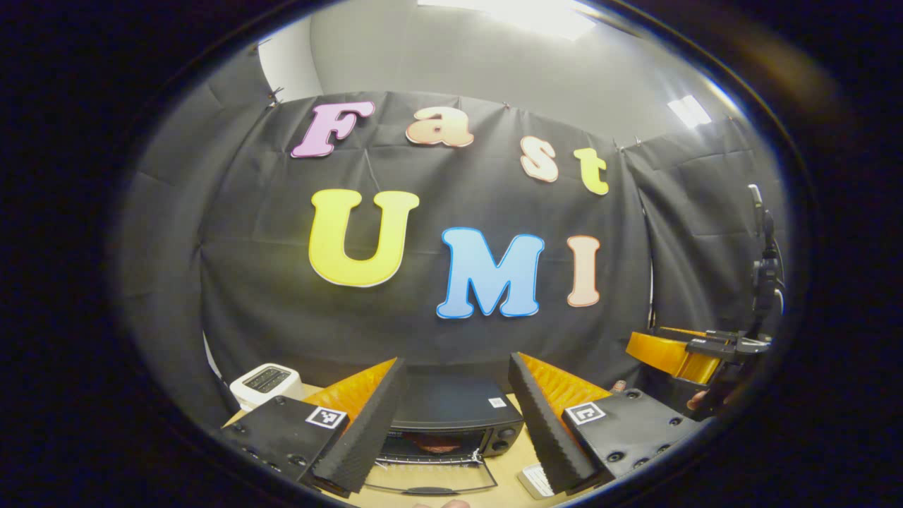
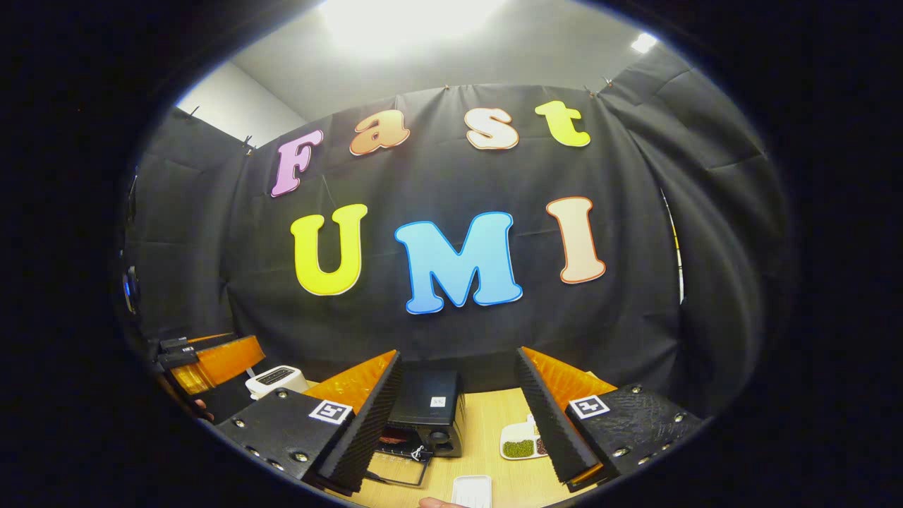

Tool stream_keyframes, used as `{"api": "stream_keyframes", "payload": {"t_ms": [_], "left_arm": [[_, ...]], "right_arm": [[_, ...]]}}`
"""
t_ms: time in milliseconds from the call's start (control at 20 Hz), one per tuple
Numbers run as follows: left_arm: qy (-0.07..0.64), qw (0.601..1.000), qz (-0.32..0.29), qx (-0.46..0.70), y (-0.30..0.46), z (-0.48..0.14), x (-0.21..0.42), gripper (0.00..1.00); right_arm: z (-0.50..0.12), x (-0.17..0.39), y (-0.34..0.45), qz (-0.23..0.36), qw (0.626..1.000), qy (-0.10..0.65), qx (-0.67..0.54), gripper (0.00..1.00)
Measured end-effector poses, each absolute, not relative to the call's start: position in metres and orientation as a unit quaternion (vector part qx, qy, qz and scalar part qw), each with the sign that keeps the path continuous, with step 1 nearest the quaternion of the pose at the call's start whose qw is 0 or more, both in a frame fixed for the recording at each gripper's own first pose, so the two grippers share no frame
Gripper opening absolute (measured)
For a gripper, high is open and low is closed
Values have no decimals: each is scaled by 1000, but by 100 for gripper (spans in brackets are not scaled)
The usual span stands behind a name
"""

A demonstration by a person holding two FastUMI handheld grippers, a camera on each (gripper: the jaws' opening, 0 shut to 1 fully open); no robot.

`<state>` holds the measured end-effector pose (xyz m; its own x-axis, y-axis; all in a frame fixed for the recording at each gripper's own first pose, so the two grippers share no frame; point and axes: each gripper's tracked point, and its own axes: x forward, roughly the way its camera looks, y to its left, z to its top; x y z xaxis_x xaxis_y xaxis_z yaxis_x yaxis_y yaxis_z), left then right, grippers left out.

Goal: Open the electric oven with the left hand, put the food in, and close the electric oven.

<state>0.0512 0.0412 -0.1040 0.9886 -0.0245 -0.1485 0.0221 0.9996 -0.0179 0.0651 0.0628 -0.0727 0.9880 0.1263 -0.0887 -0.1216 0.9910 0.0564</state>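
The black electric oven [image 1: 451,413] stands on the wooden table, straight ahead of my left gripper [image 1: 456,360]. Its glass door [image 1: 430,481] hangs down open toward me. On the rack inside lies something reddish-brown, the food [image 1: 439,443]. My left gripper is open, above and in front of the oven, with nothing between its fingers. My right gripper [image 2: 458,353] is open too and holds nothing. From its view the oven [image 2: 427,409] sits slightly left, door [image 2: 398,467] down. The left gripper [image 2: 211,361] shows far left, the right gripper [image 1: 695,351] far right.
A white toaster [image 1: 267,384] stands left of the oven. Right of the oven lie a white divided dish [image 2: 520,441] with green beans and a small white tray [image 2: 471,490]. The light wooden table [image 2: 487,423] runs up to the black cloth wall behind.
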Motion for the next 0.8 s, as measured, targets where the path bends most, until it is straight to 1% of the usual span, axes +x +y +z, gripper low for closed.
{"api": "stream_keyframes", "payload": {"t_ms": [50, 100, 250, 300, 350, 400, 450, 500, 550, 600, 650, 700, 750, 800], "left_arm": [[82, 997, -11, -9, 37, -110, 50, 98], [90, 996, -9, -9, 34, -117, 50, 98], [116, 993, -7, -9, 29, -138, 49, 100], [130, 991, -8, -17, 27, -149, 49, 93], [147, 989, -13, -27, 23, -162, 48, 100], [168, 985, -15, -34, 21, -176, 48, 100], [188, 981, -13, -37, 23, -192, 46, 93], [206, 978, -9, -40, 26, -205, 44, 100], [225, 973, -5, -42, 29, -223, 44, 97], [244, 969, 0, -41, 32, -238, 42, 97], [263, 964, 4, -37, 35, -254, 38, 93], [283, 958, 8, -32, 39, -269, 35, 93], [306, 952, 12, -28, 40, -283, 32, 97], [326, 945, 17, -27, 43, -300, 28, 94]], "right_arm": [[-74, 65, 61, 64, 996, 49, 28, 100], [-75, 66, 59, 65, 996, 51, 29, 96], [-78, 67, 48, 64, 996, 57, 29, 96], [-80, 65, 45, 65, 996, 60, 33, 96], [-81, 63, 43, 65, 995, 64, 38, 96], [-83, 63, 42, 66, 995, 66, 41, 96], [-84, 64, 40, 66, 994, 69, 44, 96], [-86, 65, 38, 65, 994, 70, 47, 96], [-86, 65, 37, 65, 994, 72, 49, 96], [-88, 64, 37, 66, 994, 73, 48, 96], [-91, 64, 36, 65, 994, 76, 45, 96], [-94, 64, 34, 66, 994, 77, 43, 96], [-96, 62, 31, 64, 994, 79, 41, 96], [-97, 62, 27, 62, 994, 80, 39, 96]]}}
